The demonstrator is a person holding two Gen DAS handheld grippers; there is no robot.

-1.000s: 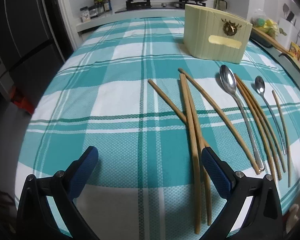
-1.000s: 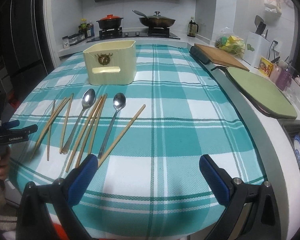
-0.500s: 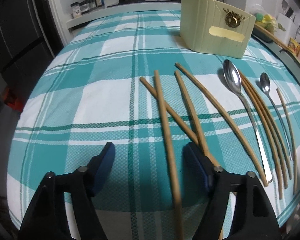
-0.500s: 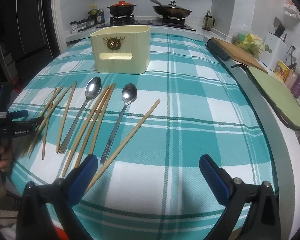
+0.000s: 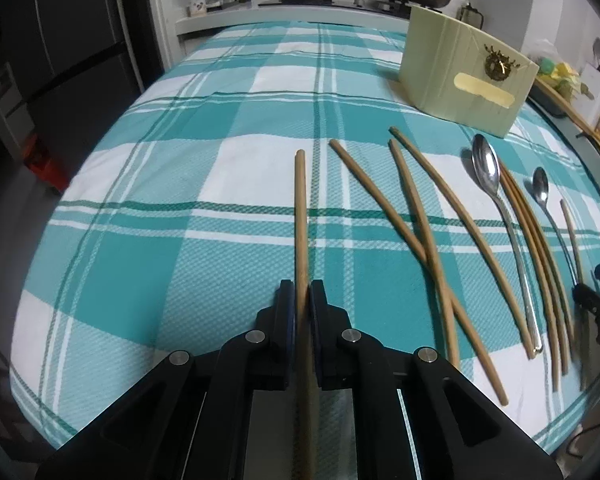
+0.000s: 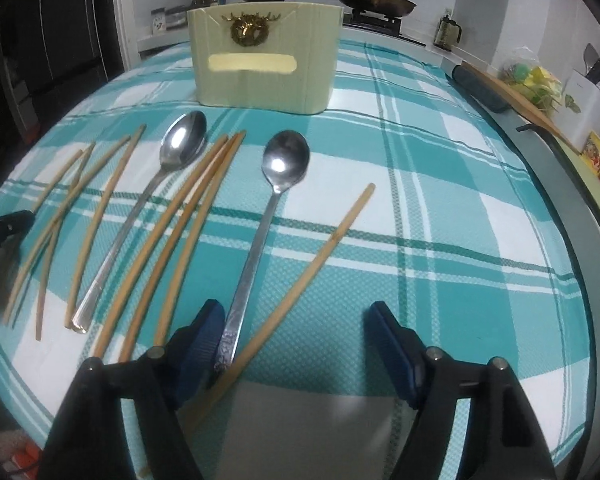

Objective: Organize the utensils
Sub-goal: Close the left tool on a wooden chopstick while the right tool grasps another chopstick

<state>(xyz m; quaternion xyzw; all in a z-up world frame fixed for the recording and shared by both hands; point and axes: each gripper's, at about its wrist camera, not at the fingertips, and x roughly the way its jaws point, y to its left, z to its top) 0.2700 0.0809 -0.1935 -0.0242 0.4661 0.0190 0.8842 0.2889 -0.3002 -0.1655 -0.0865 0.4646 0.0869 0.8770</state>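
Cream holder [image 6: 264, 64] upright on tablecloth [image 6: 440, 208], contents unseen, utensils outside it

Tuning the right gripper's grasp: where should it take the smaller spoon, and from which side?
Grip the smaller spoon at the near end of its handle, coming from above with the fingers either side of the shaft. It lies flat on the tablecloth, bowl towards the cream box, handle end at the right gripper, whose jaws are closing. A chopstick nearly touches that end, so expect to catch both.

Teal-white plaid tablecloth [image 5: 220, 184]; cream holder [image 6: 264, 80]; tan chopsticks [image 5: 416, 216].
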